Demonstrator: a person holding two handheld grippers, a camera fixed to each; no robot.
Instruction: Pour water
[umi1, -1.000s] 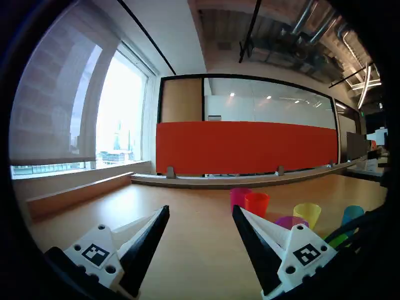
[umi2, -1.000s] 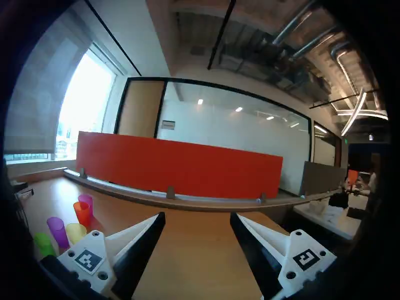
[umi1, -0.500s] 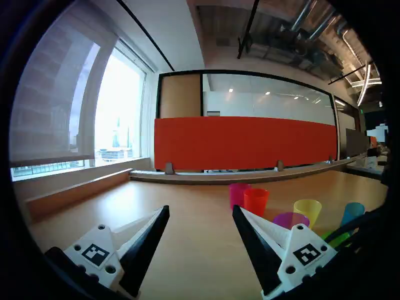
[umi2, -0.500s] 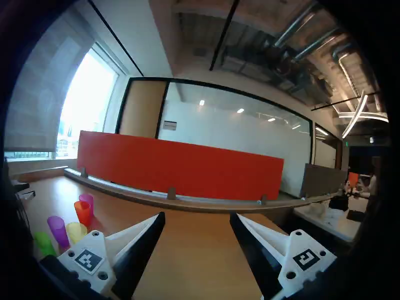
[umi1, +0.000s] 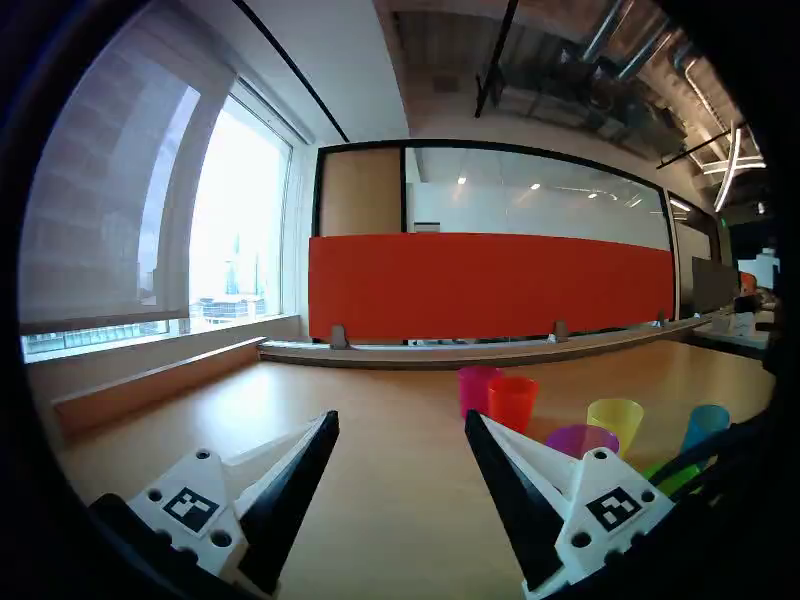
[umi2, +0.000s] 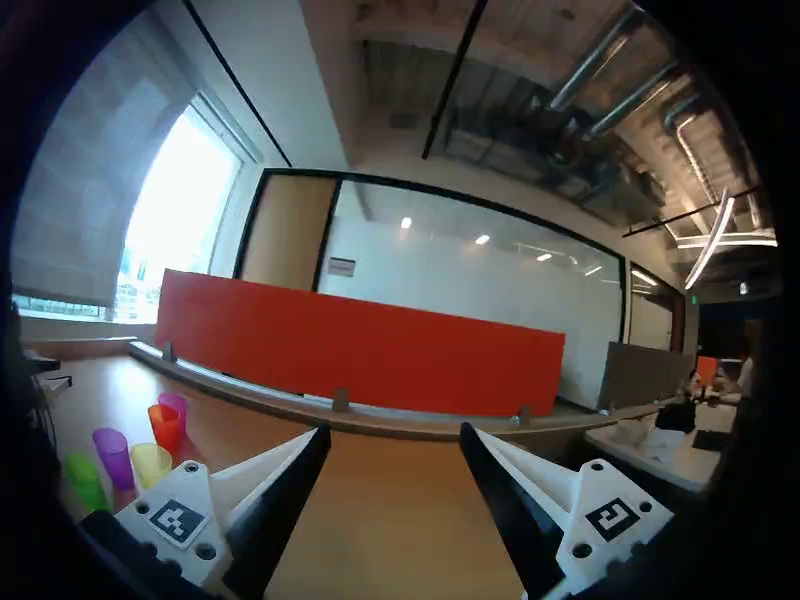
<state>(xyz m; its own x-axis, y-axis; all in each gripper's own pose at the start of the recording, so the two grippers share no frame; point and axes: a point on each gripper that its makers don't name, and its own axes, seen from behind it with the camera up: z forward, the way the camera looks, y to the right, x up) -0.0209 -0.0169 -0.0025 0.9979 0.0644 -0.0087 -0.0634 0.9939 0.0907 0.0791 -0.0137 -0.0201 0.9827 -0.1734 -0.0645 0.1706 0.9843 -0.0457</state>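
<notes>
Several coloured plastic cups stand on the wooden table. In the left gripper view a pink cup and an orange cup stand just beyond the right finger, with a purple cup, a yellow cup and a blue cup further right. My left gripper is open and holds nothing. In the right gripper view the same cluster sits at the far left: orange cup, purple cup, yellow cup, green cup. My right gripper is open and holds nothing.
A red partition panel runs along the table's far edge. A window and a low ledge bound the left side. Another desk with items lies at the right in the right gripper view.
The right gripper has tilted upward a little, so the cups and table sit lower in its view. The left gripper has tilted up slightly, then held still. Both stay open.
</notes>
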